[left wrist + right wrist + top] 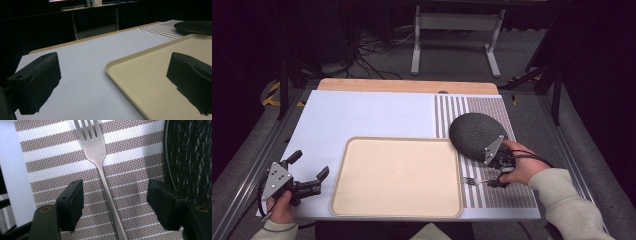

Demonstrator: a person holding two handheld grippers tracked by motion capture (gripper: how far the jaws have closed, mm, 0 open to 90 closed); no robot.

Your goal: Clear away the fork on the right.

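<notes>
Left gripper (309, 167) sits at the desk's (362, 115) near-left corner, jaws spread wide with nothing between them; the left gripper view has one jaw over the bare white surface, the other over the beige tray (150, 75). Tray is front-centre on the desk, nothing on it in the high view; its right part and near edge are cut off in the left gripper view. Right gripper (115, 202) is low over the striped placemat (140, 170) on the desk's right side, jaws apart and straddling the fork (100, 155) handle, not touching it on either side. Fork lies flat on the placemat, tines pointing toward the tray, just beside the dark round plate (474, 134). Tine tips are cut off by the top of the right gripper view and the handle end runs out of the bottom, so the full length can't be seen. In the high view the fork (472, 181) is small, handle end hidden under the right gripper (494, 182) and hand (519, 167). Plate's near-right rim is covered by the gripper's grey plate; in the right gripper view a slice of its edge shows, speckled texture, cropped at right. Background beyond the desk is dark, table legs and cables faintly visible.
</notes>
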